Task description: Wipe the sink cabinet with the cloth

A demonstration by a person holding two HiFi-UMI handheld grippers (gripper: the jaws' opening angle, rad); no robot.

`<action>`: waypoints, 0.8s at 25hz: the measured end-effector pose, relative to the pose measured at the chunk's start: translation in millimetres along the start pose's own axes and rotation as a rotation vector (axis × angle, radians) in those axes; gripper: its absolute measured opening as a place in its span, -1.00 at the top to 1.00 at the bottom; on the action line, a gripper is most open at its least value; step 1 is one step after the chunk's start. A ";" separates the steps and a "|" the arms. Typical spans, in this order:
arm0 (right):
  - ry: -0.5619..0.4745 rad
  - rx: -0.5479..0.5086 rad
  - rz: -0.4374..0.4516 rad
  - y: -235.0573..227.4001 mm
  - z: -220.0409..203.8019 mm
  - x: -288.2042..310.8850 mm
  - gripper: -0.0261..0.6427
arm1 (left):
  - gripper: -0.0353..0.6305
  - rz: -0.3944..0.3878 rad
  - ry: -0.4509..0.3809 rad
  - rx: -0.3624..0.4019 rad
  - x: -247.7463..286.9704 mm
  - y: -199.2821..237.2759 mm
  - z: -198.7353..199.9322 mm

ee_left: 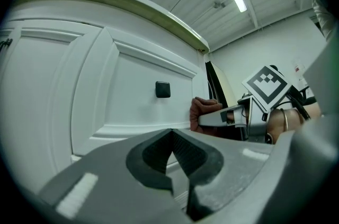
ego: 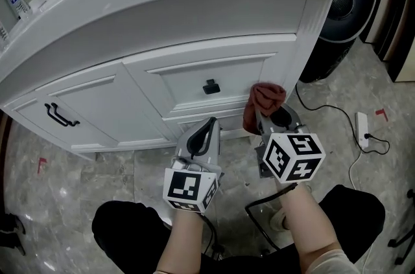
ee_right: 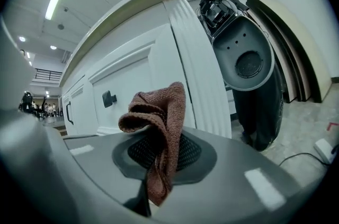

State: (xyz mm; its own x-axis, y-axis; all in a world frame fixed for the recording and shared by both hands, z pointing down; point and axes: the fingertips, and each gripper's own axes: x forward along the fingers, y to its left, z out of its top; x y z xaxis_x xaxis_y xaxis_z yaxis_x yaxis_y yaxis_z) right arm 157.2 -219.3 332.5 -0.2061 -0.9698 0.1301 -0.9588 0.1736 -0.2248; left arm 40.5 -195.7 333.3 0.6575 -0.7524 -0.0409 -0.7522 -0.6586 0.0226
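Observation:
A white sink cabinet (ego: 194,81) fills the head view, with a drawer and its small black knob (ego: 211,87). My right gripper (ego: 260,118) is shut on a rust-brown cloth (ego: 264,98), which sits close to the cabinet's lower right front, just right of the knob. In the right gripper view the cloth (ee_right: 159,122) bunches up out of the closed jaws, near the fluted corner post (ee_right: 193,69). My left gripper (ego: 209,127) is shut and holds nothing, low before the drawer. The left gripper view shows the knob (ee_left: 162,89) and the cloth (ee_left: 204,112) at right.
A black appliance (ego: 337,26) stands right of the cabinet, seen large in the right gripper view (ee_right: 249,59). A white power strip (ego: 363,129) and black cables lie on the marble floor at right. A black door handle (ego: 61,116) is on the left cabinet door.

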 end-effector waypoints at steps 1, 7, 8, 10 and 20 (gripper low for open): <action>0.002 0.000 -0.006 -2.7 -0.9 -1.3 0.68 | 0.89 -0.008 0.002 0.001 1.7 -3.4 -0.7; 0.010 0.053 -0.108 -37.0 -5.7 -13.2 0.69 | 0.89 -0.037 0.022 0.005 9.4 -16.1 -7.3; 0.009 0.051 -0.119 -37.8 -6.3 -15.0 0.69 | 0.89 -0.037 0.023 0.006 9.7 -16.7 -8.5; 0.005 0.034 -0.105 -27.8 -9.0 -15.7 0.69 | 0.89 -0.031 0.022 0.013 8.9 -14.5 -10.2; 0.118 -0.047 0.208 102.7 -80.5 26.7 0.69 | 0.89 0.196 0.055 -0.047 -43.1 80.2 -39.7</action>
State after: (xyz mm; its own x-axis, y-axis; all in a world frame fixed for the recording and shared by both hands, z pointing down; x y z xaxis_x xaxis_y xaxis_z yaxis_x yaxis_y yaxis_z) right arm 37.5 -213.6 390.7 -0.4191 -0.8861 0.1978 -0.9007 0.3784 -0.2133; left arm -46.4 -216.7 376.5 0.5012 -0.8650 0.0238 -0.8639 -0.4986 0.0711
